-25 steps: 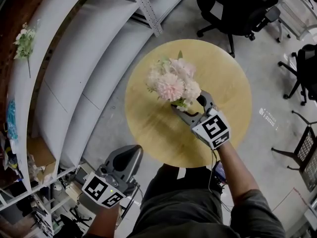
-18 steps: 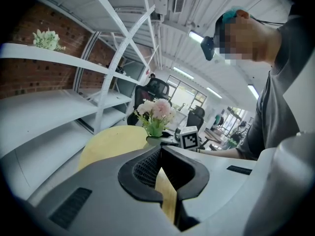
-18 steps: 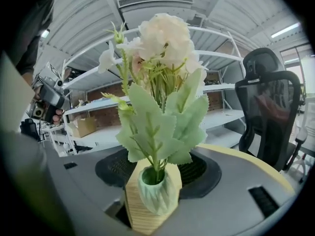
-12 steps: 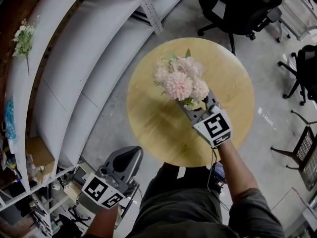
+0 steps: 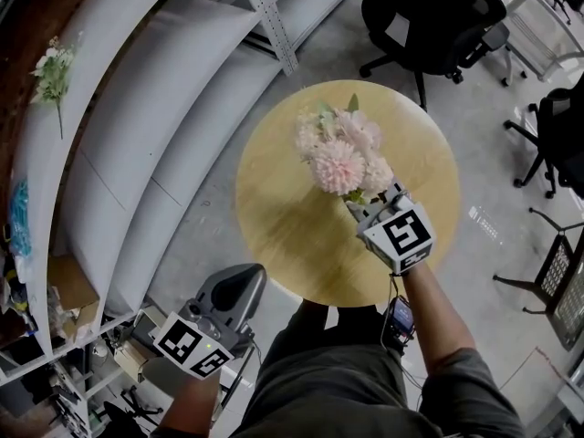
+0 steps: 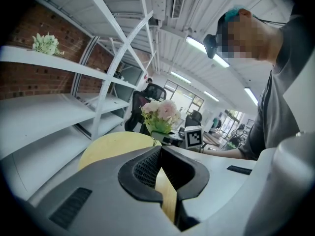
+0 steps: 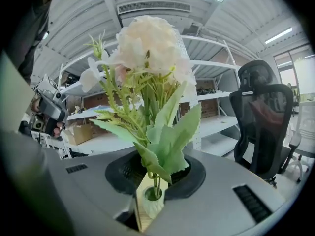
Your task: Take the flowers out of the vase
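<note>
A bunch of pale pink and white flowers point(image 5: 342, 153) with green leaves stands over the round yellow table point(image 5: 292, 217). My right gripper point(image 5: 370, 206) reaches in under the blooms. In the right gripper view its jaws are closing, and the pads press on the stems and leaves point(image 7: 160, 141) just above the small white ribbed vase point(image 7: 152, 203); the stems still enter the vase mouth. The blooms hide the vase in the head view. My left gripper point(image 5: 239, 276) hangs off the table's near left edge, shut and empty, and looks toward the flowers point(image 6: 161, 113).
White curved shelving point(image 5: 137, 126) runs along the left, with a green and white flower sprig point(image 5: 53, 71) on an upper shelf. Black office chairs stand beyond the table point(image 5: 429, 7) and at the right point(image 5: 561, 135). A steel upright point(image 5: 269, 16) rises behind the table.
My right gripper's jaws have narrowed from wide open to close round the stems under the blooms. The bunch and gripper sit slightly higher and further right in the view. My left gripper has stayed put.
</note>
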Demonstrator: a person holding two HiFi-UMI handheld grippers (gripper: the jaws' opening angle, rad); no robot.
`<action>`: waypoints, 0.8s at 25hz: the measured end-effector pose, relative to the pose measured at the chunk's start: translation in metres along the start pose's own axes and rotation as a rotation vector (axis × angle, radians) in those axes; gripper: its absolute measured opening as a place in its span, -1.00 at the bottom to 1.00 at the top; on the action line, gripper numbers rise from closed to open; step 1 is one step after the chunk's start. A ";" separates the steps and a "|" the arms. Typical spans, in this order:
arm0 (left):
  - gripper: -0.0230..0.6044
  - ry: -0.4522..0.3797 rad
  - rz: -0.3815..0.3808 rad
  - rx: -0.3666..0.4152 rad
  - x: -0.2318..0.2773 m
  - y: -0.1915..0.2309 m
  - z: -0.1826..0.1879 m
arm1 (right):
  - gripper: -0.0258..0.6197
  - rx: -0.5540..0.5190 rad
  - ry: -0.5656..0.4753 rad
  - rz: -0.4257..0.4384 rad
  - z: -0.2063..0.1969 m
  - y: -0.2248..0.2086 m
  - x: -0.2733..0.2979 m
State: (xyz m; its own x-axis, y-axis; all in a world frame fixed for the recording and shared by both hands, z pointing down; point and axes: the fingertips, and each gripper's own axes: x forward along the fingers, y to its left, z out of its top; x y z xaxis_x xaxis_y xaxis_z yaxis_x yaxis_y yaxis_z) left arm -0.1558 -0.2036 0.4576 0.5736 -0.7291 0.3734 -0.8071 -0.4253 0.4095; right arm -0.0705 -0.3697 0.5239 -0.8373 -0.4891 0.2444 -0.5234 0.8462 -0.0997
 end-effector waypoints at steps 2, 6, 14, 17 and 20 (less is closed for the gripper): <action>-0.90 -0.016 -0.013 0.012 -0.003 -0.004 0.007 | -0.68 -0.024 -0.016 0.007 0.015 0.003 -0.005; -0.90 -0.056 -0.031 0.029 -0.011 -0.004 0.025 | -0.71 -0.030 -0.054 -0.005 0.054 0.006 -0.015; -0.90 -0.138 -0.084 0.064 -0.023 -0.013 0.057 | -0.73 0.076 -0.180 -0.031 0.141 0.013 -0.050; -0.90 -0.164 -0.101 0.073 -0.034 -0.016 0.066 | -0.73 0.114 -0.228 -0.025 0.175 0.030 -0.063; -0.90 -0.190 -0.115 0.081 -0.043 -0.018 0.075 | -0.74 0.144 -0.281 0.005 0.204 0.049 -0.074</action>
State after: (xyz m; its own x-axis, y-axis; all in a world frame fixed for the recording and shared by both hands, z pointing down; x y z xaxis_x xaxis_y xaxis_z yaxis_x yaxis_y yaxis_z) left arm -0.1761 -0.2050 0.3722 0.6323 -0.7576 0.1618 -0.7508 -0.5478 0.3690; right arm -0.0661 -0.3353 0.3037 -0.8402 -0.5415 -0.0305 -0.5197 0.8199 -0.2403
